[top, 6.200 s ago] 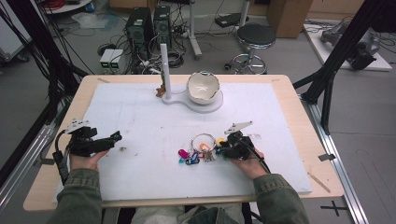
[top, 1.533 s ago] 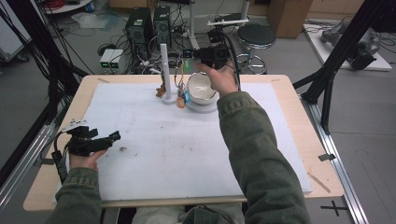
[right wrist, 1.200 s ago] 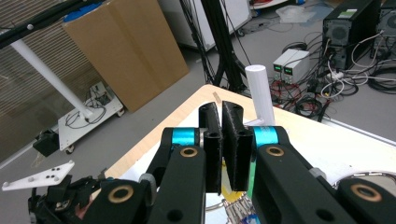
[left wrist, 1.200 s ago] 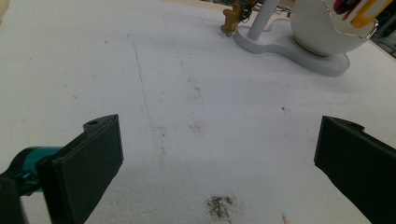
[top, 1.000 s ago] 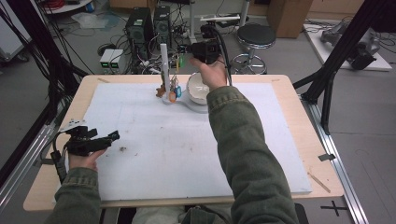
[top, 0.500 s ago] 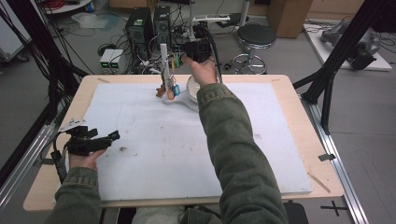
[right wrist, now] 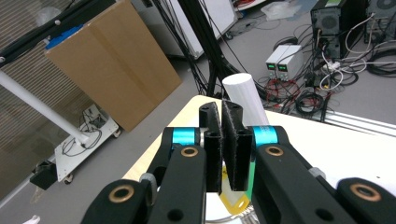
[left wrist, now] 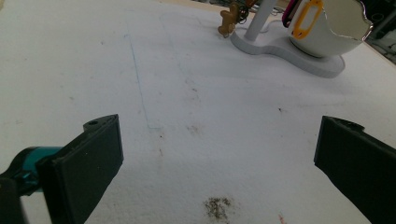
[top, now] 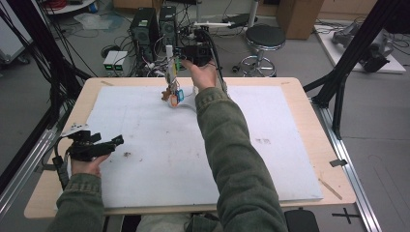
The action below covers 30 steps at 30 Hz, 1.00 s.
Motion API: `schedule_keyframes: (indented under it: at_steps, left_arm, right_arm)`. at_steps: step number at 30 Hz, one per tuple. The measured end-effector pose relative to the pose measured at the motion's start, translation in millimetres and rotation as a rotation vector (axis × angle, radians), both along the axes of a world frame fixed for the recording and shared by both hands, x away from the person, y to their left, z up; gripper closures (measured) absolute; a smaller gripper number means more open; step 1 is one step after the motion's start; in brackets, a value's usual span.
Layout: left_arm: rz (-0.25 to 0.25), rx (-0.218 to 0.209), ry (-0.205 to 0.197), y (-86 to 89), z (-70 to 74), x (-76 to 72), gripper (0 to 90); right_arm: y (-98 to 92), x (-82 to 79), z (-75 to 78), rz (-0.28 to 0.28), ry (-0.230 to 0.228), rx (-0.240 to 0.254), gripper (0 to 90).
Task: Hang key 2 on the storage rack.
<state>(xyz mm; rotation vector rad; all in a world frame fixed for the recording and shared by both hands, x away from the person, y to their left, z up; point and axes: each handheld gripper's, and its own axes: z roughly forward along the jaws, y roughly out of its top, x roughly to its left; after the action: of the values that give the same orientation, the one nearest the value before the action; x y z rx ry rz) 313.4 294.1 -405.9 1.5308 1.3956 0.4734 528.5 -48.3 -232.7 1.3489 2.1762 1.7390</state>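
White post (top: pixel 169 63) hung with colourful keyrings (top: pixel 175 93)

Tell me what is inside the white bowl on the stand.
In the left tool view the bowl has a yellow-framed tag and something pink at its near side, perhaps hanging from the post. Its wall hides the inside; in the high view the right arm covers it.

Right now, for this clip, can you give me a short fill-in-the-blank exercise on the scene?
1. The left gripper rests low over the white mat with its jaws ____.
2. The right gripper has its jaws ____ beside the white post.
3. The post rises from a white stand that also carries a ____ bowl.

Missing words: open; shut; white
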Motion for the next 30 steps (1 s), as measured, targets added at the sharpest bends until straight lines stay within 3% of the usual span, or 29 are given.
schedule_keyframes:
  at_steps: [8,16,19,21,26,30]
  left_arm:
    - [0.002,0.001,0.002,-0.4,-0.3,0.3,1.7]
    - [0.002,0.004,0.003,-0.2,-0.1,0.0,1.7]
    - [0.003,0.003,0.006,-0.9,-0.4,0.3,1.7]
    - [0.000,0.005,0.007,-0.9,-0.5,0.4,1.7]
    - [0.000,0.010,0.009,-1.0,-0.6,0.4,1.7]
    - [0.002,0.013,0.009,-1.2,-0.5,0.3,1.7]
  right_arm:
    - [10.8,6.6,-10.8,-0.003,0.013,-0.023,87.5]
    - [11.8,2.5,-10.9,-0.018,0.018,-0.066,83.7]
    - [4.9,1.7,-13.5,-0.030,0.045,-0.077,67.9]
    - [0.8,-0.5,-15.4,-0.045,0.036,-0.116,55.8]
    - [-10.0,-3.1,-19.5,-0.025,0.033,-0.157,20.4]
    - [-20.9,-7.0,-21.4,-0.054,0.010,-0.167,10.4]
